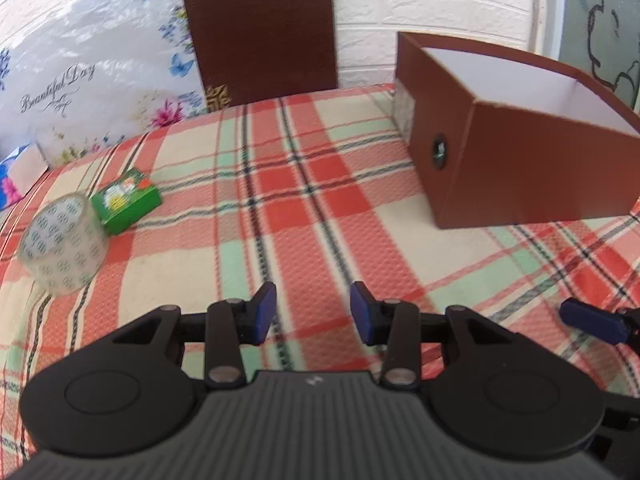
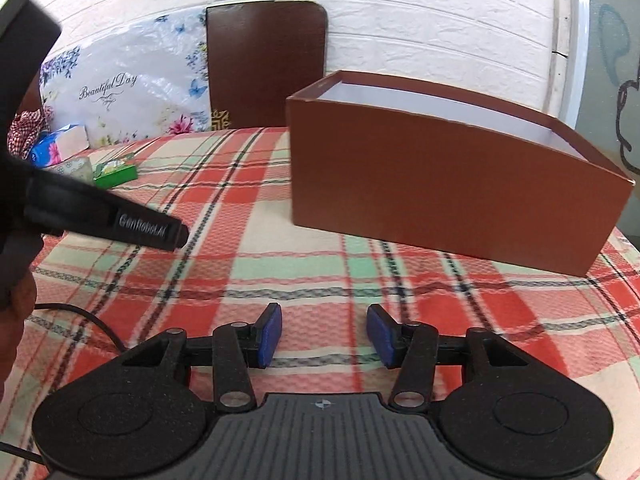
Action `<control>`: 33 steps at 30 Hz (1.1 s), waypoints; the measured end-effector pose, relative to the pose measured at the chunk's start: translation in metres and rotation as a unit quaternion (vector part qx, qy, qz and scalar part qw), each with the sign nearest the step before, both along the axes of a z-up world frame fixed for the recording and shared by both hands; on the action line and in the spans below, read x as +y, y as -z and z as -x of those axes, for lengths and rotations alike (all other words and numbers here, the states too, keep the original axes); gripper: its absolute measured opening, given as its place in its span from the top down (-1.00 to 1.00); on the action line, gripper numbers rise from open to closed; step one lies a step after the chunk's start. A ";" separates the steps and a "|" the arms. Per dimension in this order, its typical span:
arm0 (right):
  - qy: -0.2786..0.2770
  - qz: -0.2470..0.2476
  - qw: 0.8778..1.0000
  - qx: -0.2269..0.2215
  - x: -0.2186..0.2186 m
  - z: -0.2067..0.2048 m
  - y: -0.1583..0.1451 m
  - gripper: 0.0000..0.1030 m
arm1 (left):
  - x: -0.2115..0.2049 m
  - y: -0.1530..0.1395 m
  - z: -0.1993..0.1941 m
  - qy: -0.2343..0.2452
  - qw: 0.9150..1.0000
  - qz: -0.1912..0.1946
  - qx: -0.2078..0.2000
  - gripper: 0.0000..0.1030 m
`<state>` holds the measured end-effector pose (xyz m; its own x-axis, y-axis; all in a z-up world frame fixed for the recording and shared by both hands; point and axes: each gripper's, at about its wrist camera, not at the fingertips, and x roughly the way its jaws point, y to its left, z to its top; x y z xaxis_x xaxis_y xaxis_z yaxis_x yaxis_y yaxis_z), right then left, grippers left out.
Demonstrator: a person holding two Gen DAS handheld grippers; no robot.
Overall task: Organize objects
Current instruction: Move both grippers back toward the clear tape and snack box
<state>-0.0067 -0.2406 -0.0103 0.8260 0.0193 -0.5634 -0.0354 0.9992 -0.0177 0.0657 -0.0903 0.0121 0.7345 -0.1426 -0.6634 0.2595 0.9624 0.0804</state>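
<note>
A: Item one, left gripper (image 1: pixel 313 312). Jaws were found parted, nothing between the pads, plaid cloth (image 1: pixel 280 220) seen through the gap.

B: Item two, right gripper (image 2: pixel 324 334). Likewise parted and empty, held over the cloth in front of the box (image 2: pixel 440 200).

A: Item three, box. Brown, open-topped, white inside; stood on the cloth toward the right. No contents could be made out from either view.

B: Item four, loose goods. A tape roll (image 1: pixel 64 244) and a green carton (image 1: pixel 126 200) were noted at the far left of the cloth, just beside each other, well apart from the box.

A: Step in hand was judged to be the approach; nothing was yet gripped.

B: Next move, as judged: the left gripper to be swung left to the tape or the carton and its jaws opened wider for the roll. Carriage to the box would be required afterwards.
</note>
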 end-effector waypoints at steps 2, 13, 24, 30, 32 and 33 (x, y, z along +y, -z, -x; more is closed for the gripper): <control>-0.007 0.003 1.000 0.000 0.008 -0.001 0.000 0.03 | 0.010 0.005 0.002 -0.007 1.000 0.000 0.004 0.16; -0.085 0.024 0.996 -0.002 0.056 0.001 0.001 0.03 | 0.054 0.013 0.005 -0.041 0.999 0.008 -0.006 0.00; -0.156 0.036 0.987 0.000 0.107 -0.014 0.000 0.05 | 0.109 0.016 0.009 -0.092 0.996 0.007 -0.023 -0.10; -0.198 0.048 0.979 -0.007 0.138 -0.018 0.000 0.06 | 0.136 0.020 0.010 -0.108 0.993 -0.006 -0.040 -0.22; -0.211 0.055 0.976 -0.010 0.148 -0.019 0.000 0.06 | 0.146 0.021 0.011 -0.114 0.992 -0.008 -0.045 -0.28; -0.216 0.058 0.975 -0.012 0.152 -0.020 0.000 0.06 | 0.150 0.021 0.010 -0.118 0.992 -0.008 -0.047 -0.31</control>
